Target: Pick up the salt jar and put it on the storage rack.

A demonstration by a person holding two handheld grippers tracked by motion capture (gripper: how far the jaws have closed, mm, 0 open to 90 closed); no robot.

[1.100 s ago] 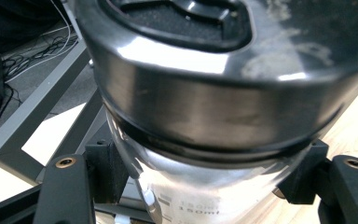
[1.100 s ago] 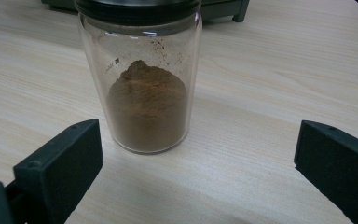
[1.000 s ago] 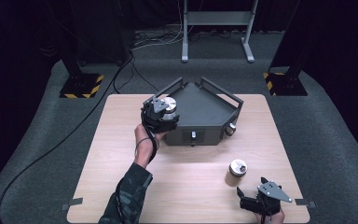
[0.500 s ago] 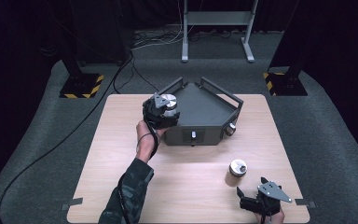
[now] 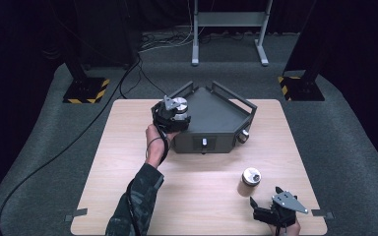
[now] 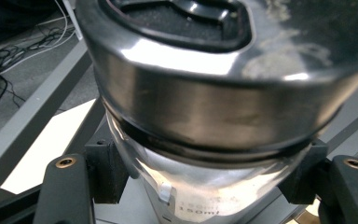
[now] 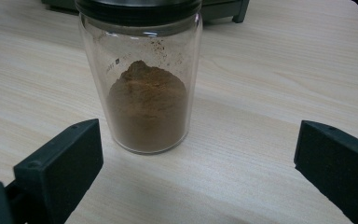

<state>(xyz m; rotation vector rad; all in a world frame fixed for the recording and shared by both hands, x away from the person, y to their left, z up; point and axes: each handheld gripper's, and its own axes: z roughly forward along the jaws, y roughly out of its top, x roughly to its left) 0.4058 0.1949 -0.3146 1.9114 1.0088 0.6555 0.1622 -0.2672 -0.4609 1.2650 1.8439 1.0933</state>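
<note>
My left gripper (image 5: 172,116) is shut on a glass jar with a shiny metal lid (image 5: 178,104) and holds it over the left corner of a dark grey angular rack (image 5: 216,115). In the left gripper view the black pads (image 6: 105,170) press on both sides of the jar's glass body (image 6: 200,196), under the lid (image 6: 214,107). A second jar (image 5: 250,181), glass with brown powder and a dark lid, stands on the table at the front right. My right gripper (image 5: 266,195) sits just behind it, open. The powder jar (image 7: 144,93) stands beyond the wide-spread fingers (image 7: 60,163) without touching them.
The light wooden table (image 5: 128,162) has bare room to the left and in front of the rack. The rack has raised rails and small knobs (image 5: 244,135) on its front faces. Cables and stands lie on the dark floor behind the table.
My left gripper has shifted slightly to the right with the jar, further over the rack's corner. The right gripper and the powder jar have not moved.
</note>
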